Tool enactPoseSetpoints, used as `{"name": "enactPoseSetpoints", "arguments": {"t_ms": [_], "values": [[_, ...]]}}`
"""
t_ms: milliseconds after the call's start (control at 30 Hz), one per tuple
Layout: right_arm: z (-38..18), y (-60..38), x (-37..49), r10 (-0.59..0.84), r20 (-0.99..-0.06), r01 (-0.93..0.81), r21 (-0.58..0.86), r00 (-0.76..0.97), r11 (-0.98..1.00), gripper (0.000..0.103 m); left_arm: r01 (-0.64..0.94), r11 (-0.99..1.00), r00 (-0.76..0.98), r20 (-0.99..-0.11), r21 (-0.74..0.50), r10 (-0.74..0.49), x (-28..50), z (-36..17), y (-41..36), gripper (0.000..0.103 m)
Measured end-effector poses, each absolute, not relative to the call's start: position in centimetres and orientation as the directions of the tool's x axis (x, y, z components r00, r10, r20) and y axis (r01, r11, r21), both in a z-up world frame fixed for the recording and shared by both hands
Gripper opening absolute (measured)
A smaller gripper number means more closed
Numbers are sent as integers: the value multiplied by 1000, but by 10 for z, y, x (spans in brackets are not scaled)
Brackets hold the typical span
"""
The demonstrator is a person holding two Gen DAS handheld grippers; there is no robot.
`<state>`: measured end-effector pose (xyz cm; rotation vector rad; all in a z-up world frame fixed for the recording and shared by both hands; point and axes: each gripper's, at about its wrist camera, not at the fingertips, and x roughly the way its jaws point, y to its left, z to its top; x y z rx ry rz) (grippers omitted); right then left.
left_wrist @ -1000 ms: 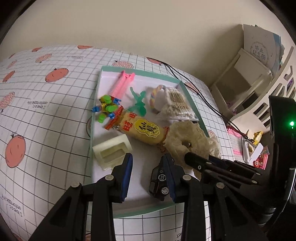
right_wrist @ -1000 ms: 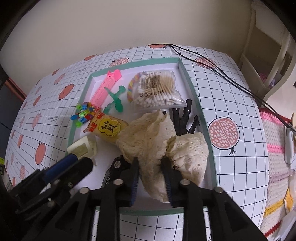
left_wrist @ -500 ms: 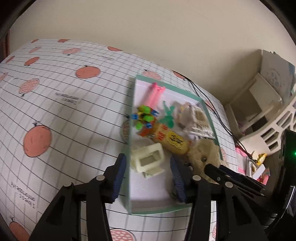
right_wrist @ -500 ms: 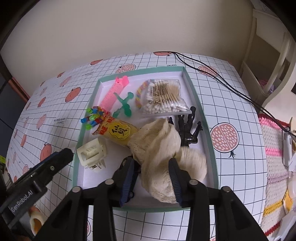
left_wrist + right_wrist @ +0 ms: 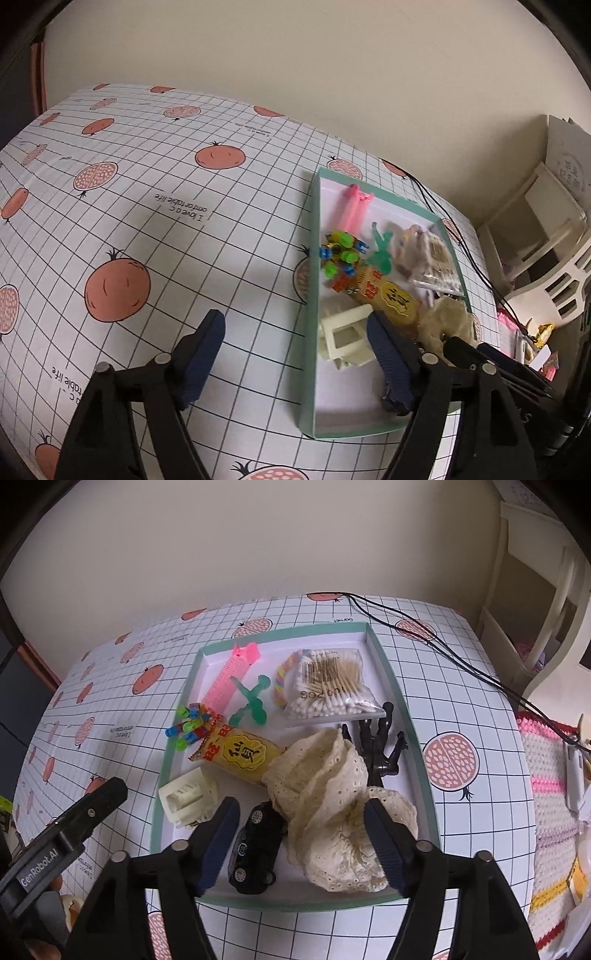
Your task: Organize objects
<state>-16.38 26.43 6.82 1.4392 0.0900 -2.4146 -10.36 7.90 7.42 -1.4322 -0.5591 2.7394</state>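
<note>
Green-rimmed tray (image 5: 402,698) on a table (image 5: 155,229) covered in white grid cloth printed with orange fruit.

Inside the tray, at the far end: pink comb (image 5: 229,679), green plastic figure (image 5: 253,701), and a bag of cotton swabs (image 5: 332,685) with a braided pastel band (image 5: 282,679) tucked beside it. Toward the middle: cluster of small bright beads (image 5: 188,723) at the left wall, yellow snack packet (image 5: 240,753) beside them, black figurine (image 5: 382,742) near the right wall. Nearer the camera: cream plastic clip (image 5: 186,797) at the left, black toy car (image 5: 256,845) next to it, and cream lace cloth (image 5: 332,812) heaped across the right half, touching the car and partly covering the figurine.

Right gripper (image 5: 301,843) wide open, holding nothing, hovering over the tray's near end with the car and the cloth seen between its blue-padded fingers (image 5: 218,842).

Left gripper (image 5: 295,365) also spread wide and empty, straddling the tray's left wall: one finger over bare table, the other over the tray interior just beside the clip (image 5: 345,338).

Black cable (image 5: 443,646) running across the table's far right corner.
</note>
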Motion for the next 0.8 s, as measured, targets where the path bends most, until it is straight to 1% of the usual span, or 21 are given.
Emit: {"name": "enactPoseSetpoints", "arguments": {"t_ms": [33, 167, 233, 333, 467, 533, 667, 800], "values": [[68, 264, -164, -247, -865, 311, 112, -438, -944, 80, 168, -938, -587, -795, -304, 152, -104, 74, 78, 94], [68, 263, -163, -251, -861, 309, 116, -443, -944, 88, 183, -939, -596, -793, -292, 131, -104, 74, 74, 96], [69, 263, -162, -251, -859, 310, 115, -446, -944, 95, 190, -940, -597, -794, -283, 118, -103, 74, 72, 99], [68, 262, -162, -250, -858, 310, 113, -448, -944, 102, 204, -941, -601, -794, -271, 98, -103, 74, 71, 100], [68, 262, -162, -252, -855, 313, 111, -454, -943, 103, 229, -941, -600, -797, -248, 64, -102, 74, 69, 100], [69, 261, -161, -250, -853, 315, 107, -458, -943, 103, 241, -937, -598, -799, -254, 63, -102, 73, 66, 103], [68, 260, -162, -260, -854, 314, 121, -451, -942, 103, 258, -932, -605, -795, -256, 51, -102, 74, 62, 103], [70, 259, -160, -263, -849, 315, 122, -458, -941, 103, 250, -941, -617, -786, -229, 28, -100, 78, 63, 103]]}}
